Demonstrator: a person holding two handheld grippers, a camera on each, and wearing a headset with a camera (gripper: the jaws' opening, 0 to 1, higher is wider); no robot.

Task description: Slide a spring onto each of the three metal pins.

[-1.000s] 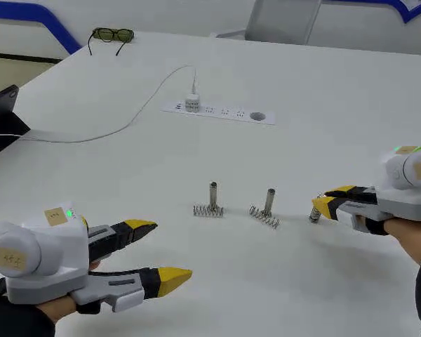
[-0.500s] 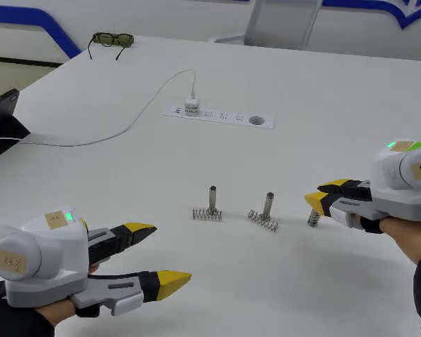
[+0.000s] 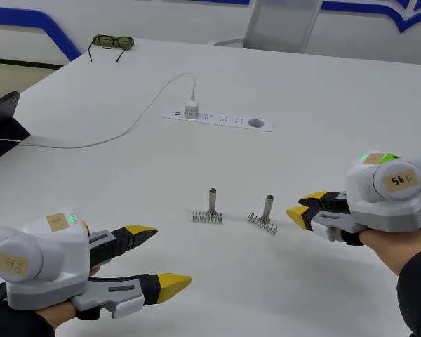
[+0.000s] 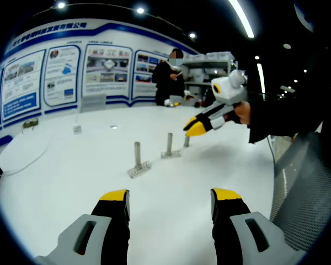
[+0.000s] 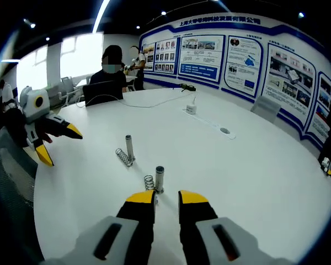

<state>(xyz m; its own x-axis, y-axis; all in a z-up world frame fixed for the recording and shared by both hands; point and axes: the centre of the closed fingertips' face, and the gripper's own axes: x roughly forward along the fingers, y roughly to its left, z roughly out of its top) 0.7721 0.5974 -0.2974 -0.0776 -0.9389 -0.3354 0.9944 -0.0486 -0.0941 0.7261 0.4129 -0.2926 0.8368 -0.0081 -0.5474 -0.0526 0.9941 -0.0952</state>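
Standing in a row on the middle of the white table (image 3: pixel 323 105) are 3 metal pins. The left pin (image 3: pixel 212 199) and the middle pin (image 3: pixel 268 206) are upright and bare, each with a coil lying flat on the surface at its foot: the left spring (image 3: pixel 207 217) and the middle spring (image 3: pixel 263 222). The right gripper (image 3: pixel 304 206) hovers just beside the middle pin, on the side of the right edge, jaws parted by a narrow gap with nothing seen between them. In the left gripper view the third pin (image 4: pixel 186 141) stands just beneath its tips, too small to tell whether it carries a spring. The left gripper (image 3: pixel 158 256) hangs toward the near edge, jaws spread wide and empty. A power strip (image 3: pixel 217 119) lies toward the far edge, glasses (image 3: pixel 112 41) by the far left corner.
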